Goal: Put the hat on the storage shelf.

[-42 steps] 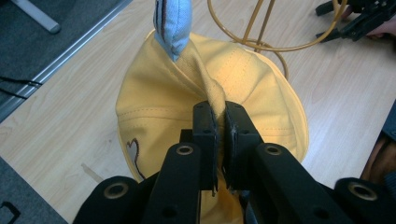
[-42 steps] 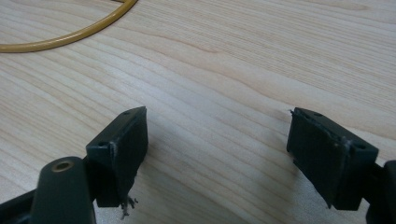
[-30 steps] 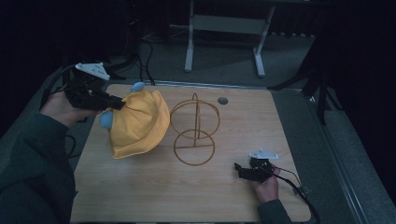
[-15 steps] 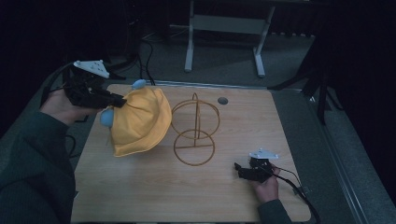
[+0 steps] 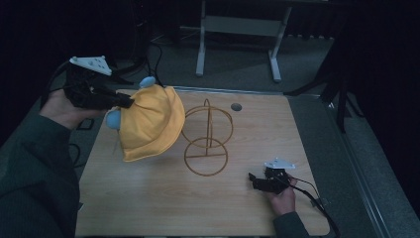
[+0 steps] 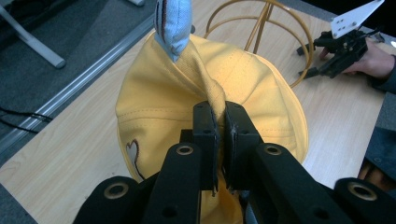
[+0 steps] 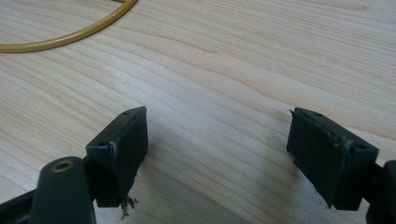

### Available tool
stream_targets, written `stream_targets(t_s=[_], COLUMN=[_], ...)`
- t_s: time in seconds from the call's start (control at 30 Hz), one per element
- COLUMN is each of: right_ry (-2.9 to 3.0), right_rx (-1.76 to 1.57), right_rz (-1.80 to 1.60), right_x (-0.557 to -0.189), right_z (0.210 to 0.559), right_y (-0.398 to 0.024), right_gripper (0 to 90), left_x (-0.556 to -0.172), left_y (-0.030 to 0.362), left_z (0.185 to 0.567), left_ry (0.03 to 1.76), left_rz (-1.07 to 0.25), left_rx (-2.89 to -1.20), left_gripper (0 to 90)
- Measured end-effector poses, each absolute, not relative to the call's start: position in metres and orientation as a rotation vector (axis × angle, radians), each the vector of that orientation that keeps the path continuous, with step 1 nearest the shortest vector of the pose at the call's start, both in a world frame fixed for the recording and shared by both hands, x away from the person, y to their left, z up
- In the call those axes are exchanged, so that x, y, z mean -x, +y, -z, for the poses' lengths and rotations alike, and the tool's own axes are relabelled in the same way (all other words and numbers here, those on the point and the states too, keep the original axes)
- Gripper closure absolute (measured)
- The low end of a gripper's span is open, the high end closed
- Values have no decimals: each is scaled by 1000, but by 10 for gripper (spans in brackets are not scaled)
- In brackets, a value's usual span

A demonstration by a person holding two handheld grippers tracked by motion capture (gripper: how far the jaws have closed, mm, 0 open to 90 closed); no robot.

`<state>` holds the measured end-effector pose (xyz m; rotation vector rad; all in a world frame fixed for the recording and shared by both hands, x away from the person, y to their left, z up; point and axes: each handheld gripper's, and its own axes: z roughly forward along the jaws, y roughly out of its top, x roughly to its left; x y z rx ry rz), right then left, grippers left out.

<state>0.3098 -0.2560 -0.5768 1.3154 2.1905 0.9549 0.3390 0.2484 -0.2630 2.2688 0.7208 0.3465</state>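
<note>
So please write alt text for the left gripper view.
The left gripper is shut on a fold of a yellow hat above a wooden table. Behind it stand a wire stand and the right gripper.

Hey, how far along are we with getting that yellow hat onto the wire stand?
Done: the left gripper is shut on a fold of the yellow hat and holds it up off the table, beside the wire stand. In hand: carrying the hat. Left: it is not yet on the stand, which looks like the goal. The right gripper rests open on the table.
</note>
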Motion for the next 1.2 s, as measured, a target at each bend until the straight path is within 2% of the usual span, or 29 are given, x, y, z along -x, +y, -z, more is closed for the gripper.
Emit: stream_targets(t_s=[1.2], right_ry=[2191], right_rx=[-1313], right_rz=[-955], right_x=[-310], right_z=[577], right_y=[-256], right_gripper=[203], left_x=[-344], left_y=[216], left_z=[248], left_ry=[639], left_rz=[-372], left_rx=[-2242], left_gripper=[847])
